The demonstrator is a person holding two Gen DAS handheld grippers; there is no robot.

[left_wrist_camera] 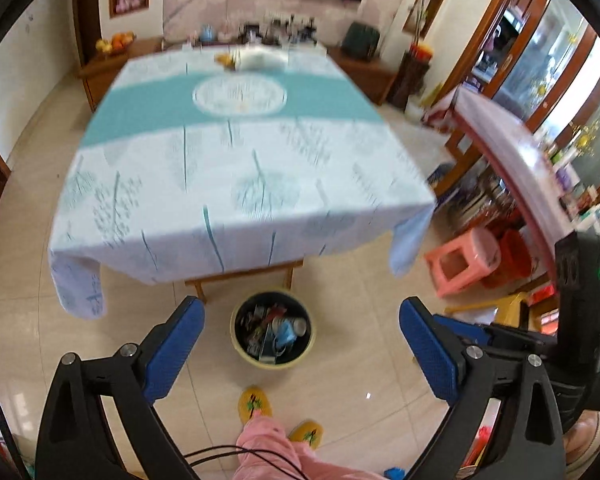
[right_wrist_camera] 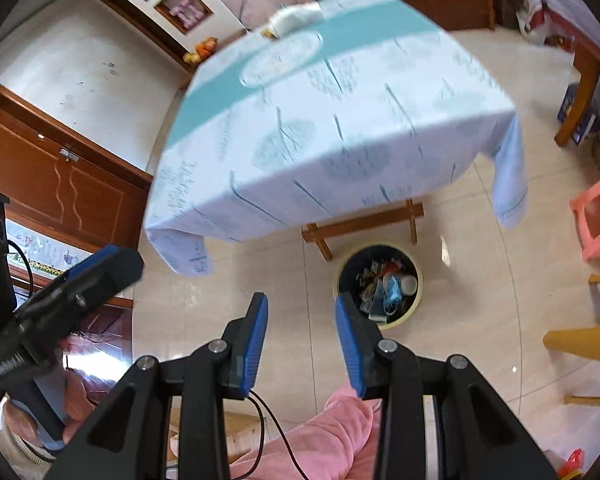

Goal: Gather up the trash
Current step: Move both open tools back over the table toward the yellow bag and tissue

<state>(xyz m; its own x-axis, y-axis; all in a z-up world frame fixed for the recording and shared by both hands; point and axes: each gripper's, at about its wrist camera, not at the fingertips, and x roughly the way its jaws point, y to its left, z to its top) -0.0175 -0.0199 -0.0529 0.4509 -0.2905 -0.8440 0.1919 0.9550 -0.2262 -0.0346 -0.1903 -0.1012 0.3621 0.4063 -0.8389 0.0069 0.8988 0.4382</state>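
Observation:
A round yellow-rimmed trash bin point(left_wrist_camera: 272, 330) stands on the floor by the table's near edge, filled with wrappers, a blue mask and a small bottle. It also shows in the right wrist view point(right_wrist_camera: 378, 284). My left gripper point(left_wrist_camera: 302, 320) is open wide and empty, held above the bin. My right gripper point(right_wrist_camera: 302, 316) is open and empty, just left of the bin in its view. A white crumpled thing point(left_wrist_camera: 260, 60) with something yellow beside it lies at the table's far end, also in the right wrist view point(right_wrist_camera: 296, 18). The left gripper shows in the right wrist view point(right_wrist_camera: 100, 272).
The table point(left_wrist_camera: 236, 168) has a white and teal cloth hanging over its edges. A pink plastic stool point(left_wrist_camera: 462, 266) and clutter stand right of it. A wooden door point(right_wrist_camera: 56, 184) is at the left. The person's pink trousers and yellow slippers point(left_wrist_camera: 256, 402) are below.

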